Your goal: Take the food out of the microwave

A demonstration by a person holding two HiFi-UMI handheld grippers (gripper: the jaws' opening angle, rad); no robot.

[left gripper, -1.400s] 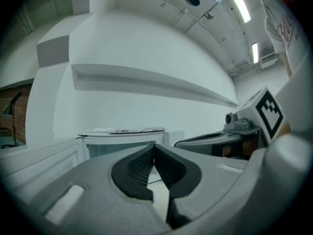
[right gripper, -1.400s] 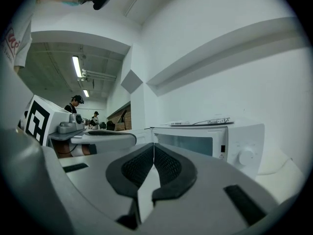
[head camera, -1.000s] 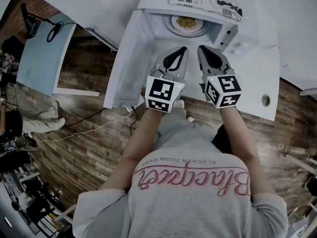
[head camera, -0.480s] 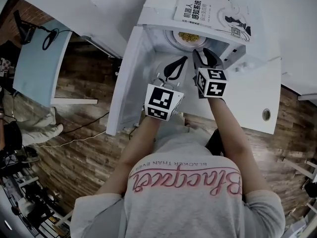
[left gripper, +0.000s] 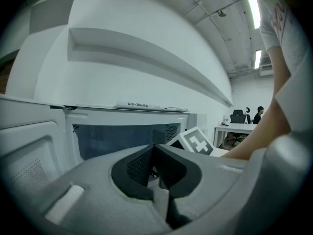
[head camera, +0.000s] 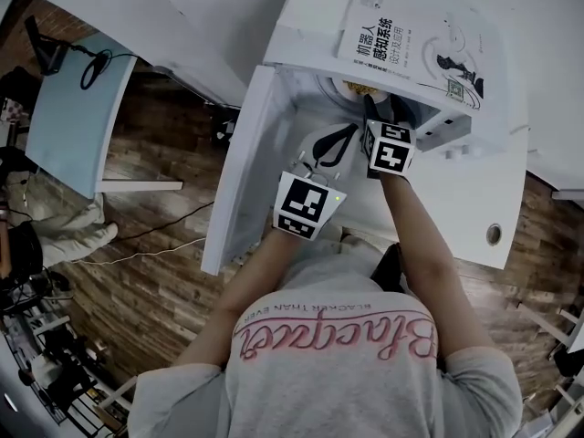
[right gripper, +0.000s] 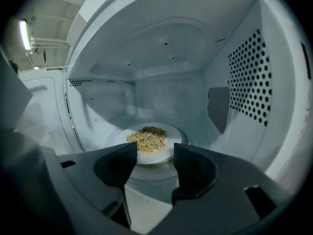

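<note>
White plate (right gripper: 165, 150) with the heap of grain (right gripper: 146, 138), where does it sit?

— On the turntable in the middle of the microwave (right gripper: 244, 82), far past the open door (head camera: 239, 167). Not lifted yet.

Why is the right gripper (right gripper: 154, 153) so wide?

— Its jaws have just been opening, I'd say to take the plate's near rim. That rim shows in the gap, but the pads touch nothing.

And the left gripper (left gripper: 154, 150)?

— Jaws together, empty, at the mouth of the microwave, left of the right one. Probably held out of the way so the right has room. A book (head camera: 411, 48) lies on the microwave's top, clear of the reach.
</note>
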